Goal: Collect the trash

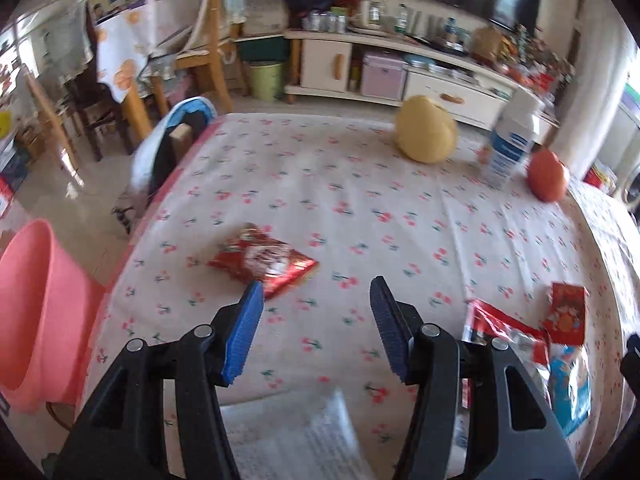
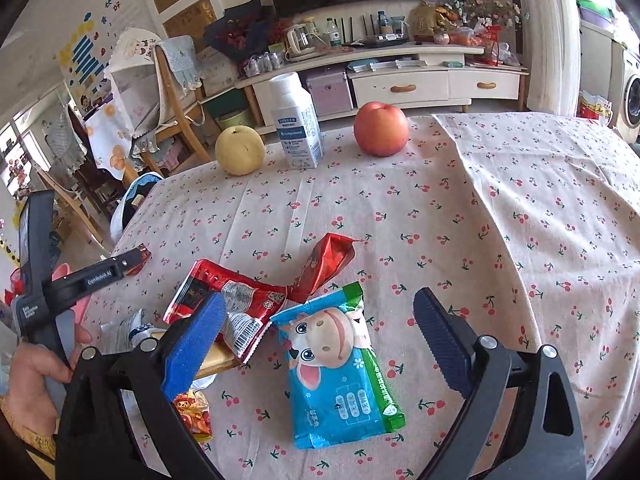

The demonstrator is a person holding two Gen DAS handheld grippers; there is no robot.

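Here, both jaws apart and empty, the left hand-held gripper (image 1: 316, 292) may nudge the red wrapper (image 1: 264, 265) off the bench (image 1: 360, 184), while the right hand-held gripper (image 2: 320, 312) could pinch only cloth beside the blue packet (image 2: 340, 368).

apple (image 2: 381, 129): one
pear (image 2: 240, 151): one
milk carton (image 2: 298, 124): one
blue wipes pack (image 2: 340, 368): one
pink bucket (image 1: 36, 312): one

Tablecloth (image 2: 500, 208): matt cloth under my grippers
Red wrapper (image 1: 266, 262): glossy, crinkled foil
Wipes pack (image 2: 340, 368): shiny plastic
My pads (image 2: 196, 344): ribbed
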